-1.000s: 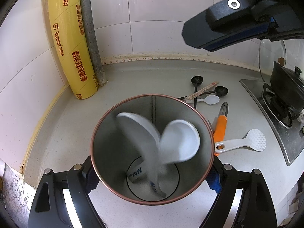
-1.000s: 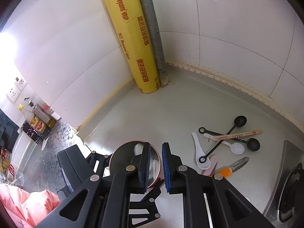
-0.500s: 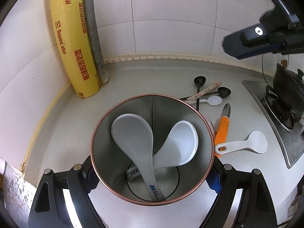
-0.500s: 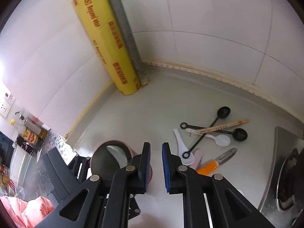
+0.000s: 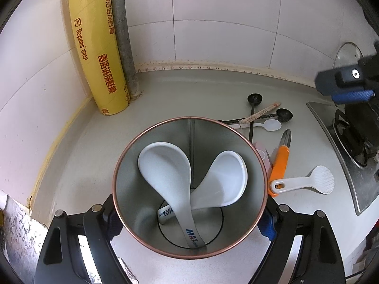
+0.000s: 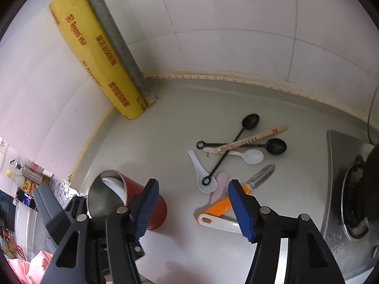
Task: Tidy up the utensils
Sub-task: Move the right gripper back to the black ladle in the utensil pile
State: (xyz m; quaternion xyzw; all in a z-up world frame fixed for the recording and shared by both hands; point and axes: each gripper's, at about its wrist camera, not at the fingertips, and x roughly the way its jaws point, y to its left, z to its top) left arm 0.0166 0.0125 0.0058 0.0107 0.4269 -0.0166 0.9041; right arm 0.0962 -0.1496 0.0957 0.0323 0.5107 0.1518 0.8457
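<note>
Clamping the red utensil holder (image 5: pixel 189 253) by its sides, the left gripper (image 5: pixel 189 222) keeps it upright on the surface (image 6: pixel 154 146); two white spoons (image 5: pixel 165 165) stand inside. The right gripper (image 6: pixel 193 206), jaws just opened and empty, hovers above the orange peeler (image 6: pixel 220 204) among loose utensils.

- At upper left we see a yellow roll of cling wrap (image 5: pixel 94 47) leaning in the tiled corner, just beside a grey pipe (image 5: pixel 123 35).
- At the right edge we find a gas stove (image 5: pixel 350 142) (a dark pot sits on it).
- A glass lid (image 5: pixel 348 54) stands against the wall tiles (image 5: pixel 225 23).
</note>
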